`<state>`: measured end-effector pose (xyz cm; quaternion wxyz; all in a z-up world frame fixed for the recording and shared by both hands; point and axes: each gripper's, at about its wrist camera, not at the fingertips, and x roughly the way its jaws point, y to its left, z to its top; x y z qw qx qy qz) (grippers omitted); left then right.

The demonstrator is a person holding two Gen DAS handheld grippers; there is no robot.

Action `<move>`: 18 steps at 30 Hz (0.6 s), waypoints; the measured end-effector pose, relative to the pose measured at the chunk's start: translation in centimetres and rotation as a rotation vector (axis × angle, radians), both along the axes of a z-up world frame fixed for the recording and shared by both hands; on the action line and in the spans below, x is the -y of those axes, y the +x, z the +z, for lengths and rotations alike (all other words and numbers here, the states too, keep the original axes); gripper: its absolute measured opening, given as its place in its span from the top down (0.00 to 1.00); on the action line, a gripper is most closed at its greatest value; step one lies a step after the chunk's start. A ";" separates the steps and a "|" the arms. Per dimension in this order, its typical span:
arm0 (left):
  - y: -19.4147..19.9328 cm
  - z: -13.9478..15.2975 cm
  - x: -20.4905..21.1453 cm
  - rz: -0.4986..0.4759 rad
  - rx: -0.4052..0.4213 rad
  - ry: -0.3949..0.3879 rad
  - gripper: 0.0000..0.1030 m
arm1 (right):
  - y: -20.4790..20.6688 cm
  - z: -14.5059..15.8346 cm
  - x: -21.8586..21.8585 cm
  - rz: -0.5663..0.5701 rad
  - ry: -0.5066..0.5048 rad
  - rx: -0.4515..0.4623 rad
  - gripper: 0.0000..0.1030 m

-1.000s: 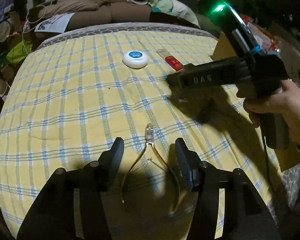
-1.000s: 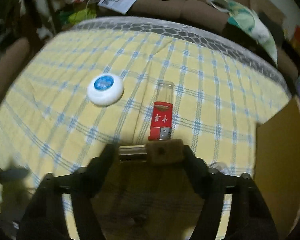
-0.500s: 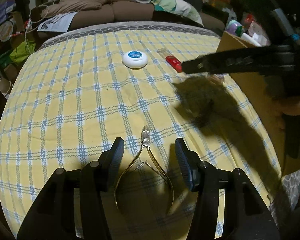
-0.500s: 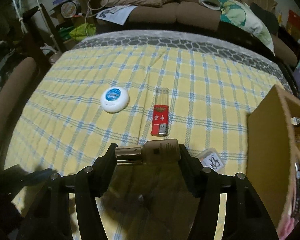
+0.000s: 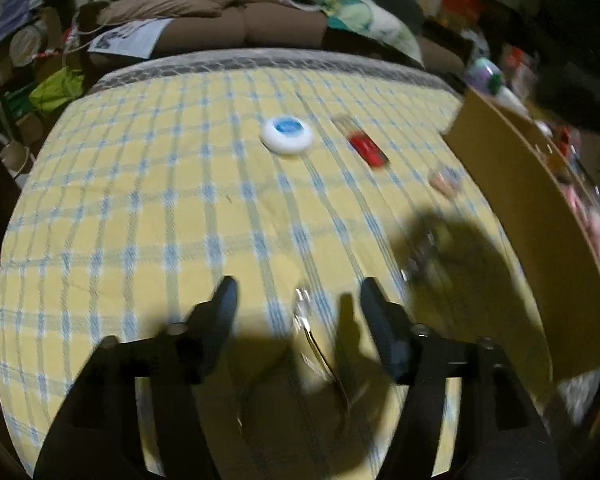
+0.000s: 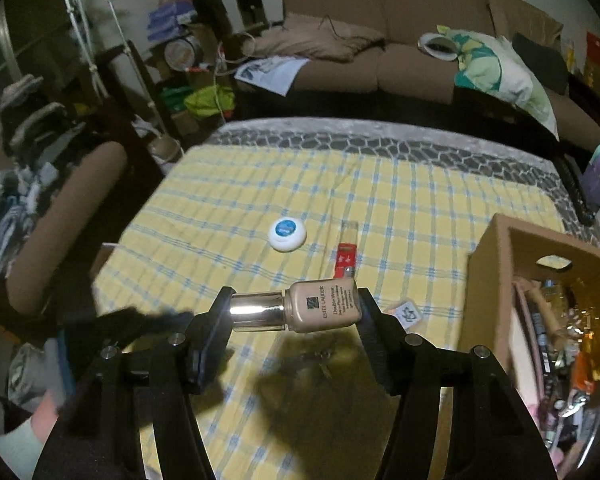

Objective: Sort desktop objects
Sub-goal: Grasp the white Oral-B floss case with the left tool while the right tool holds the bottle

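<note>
Right wrist view: one foundation bottle, labelled "Estée Lauder Double Wear", pinched in right gripper jaws; left gripper jaws opening around one nipper.

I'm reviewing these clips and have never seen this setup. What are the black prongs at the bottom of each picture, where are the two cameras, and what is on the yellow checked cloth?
The prongs are two-finger grippers that a person holds, one in each hand. Each carries a fisheye camera looking along its fingers.

In the left wrist view, the left gripper hangs over metal nippers lying on the checked cloth; its jaws are opening and do not press on them.

In the right wrist view, the right gripper grips a beige foundation bottle sideways, lifted above the cloth.

Lying on the cloth: a white round case with a blue top, a red lighter and a small packet. A cardboard box at the right holds other items.
</note>
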<state>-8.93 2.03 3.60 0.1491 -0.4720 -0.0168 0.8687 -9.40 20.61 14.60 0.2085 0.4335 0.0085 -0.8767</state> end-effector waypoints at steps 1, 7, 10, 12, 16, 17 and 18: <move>-0.8 0.2 0.1 0.017 -0.004 0.006 0.34 | 0.2 0.4 -0.4 0.001 -0.012 0.000 0.40; -7.4 -0.2 -2.4 0.023 -0.034 -0.112 0.28 | 1.8 3.0 -3.8 0.008 -0.030 -0.016 0.40; -10.3 -1.2 -3.9 0.016 -0.024 -0.168 0.28 | 2.5 3.7 -6.3 -0.008 -0.025 -0.030 0.40; -12.2 -2.0 -4.8 0.008 -0.027 -0.194 0.28 | 2.8 3.9 -8.1 -0.027 -0.023 -0.034 0.40; -14.7 -3.0 -5.7 -0.006 -0.045 -0.212 0.24 | 3.3 3.9 -12.9 -0.090 -0.009 -0.029 0.40; -15.1 -3.1 -5.8 -0.006 -0.041 -0.199 0.26 | 3.6 3.9 -14.3 -0.108 -0.004 -0.028 0.40; -15.3 -3.1 -5.8 -0.006 -0.045 -0.191 0.34 | 3.7 3.9 -15.3 -0.125 0.002 -0.030 0.40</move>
